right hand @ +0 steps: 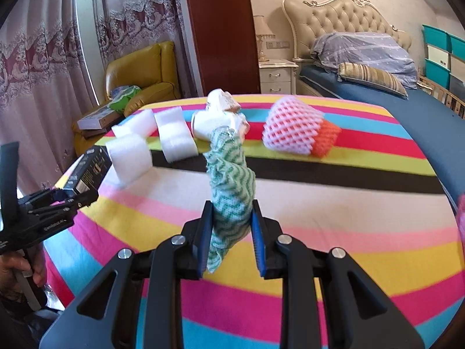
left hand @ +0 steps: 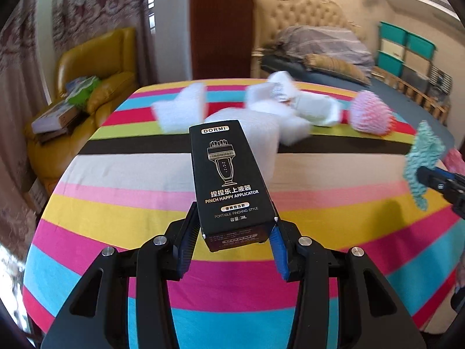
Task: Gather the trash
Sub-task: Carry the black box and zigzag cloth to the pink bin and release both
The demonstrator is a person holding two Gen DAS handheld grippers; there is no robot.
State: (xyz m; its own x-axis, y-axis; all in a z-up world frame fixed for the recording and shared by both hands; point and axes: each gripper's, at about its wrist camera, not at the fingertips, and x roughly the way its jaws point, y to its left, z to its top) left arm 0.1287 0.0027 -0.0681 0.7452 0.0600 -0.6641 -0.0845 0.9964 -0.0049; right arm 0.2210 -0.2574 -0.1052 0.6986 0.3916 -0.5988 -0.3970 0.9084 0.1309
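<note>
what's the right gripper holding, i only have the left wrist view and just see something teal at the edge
Observer: A green and white zigzag cloth, pinched between the right gripper fingers.
Operator: anything behind that pink net thing
Observer: The pink foam net has an orange foam net tucked against its right end.
Operator: can you see my left hand
Observer: Yes, the hand grips the left gripper handle at the frame's lower left, with the black box in its fingers.

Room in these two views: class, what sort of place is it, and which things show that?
Most likely a bedroom in a home: a bed with a tufted headboard, a nightstand with a lamp, and lace curtains by a yellow armchair.
</note>
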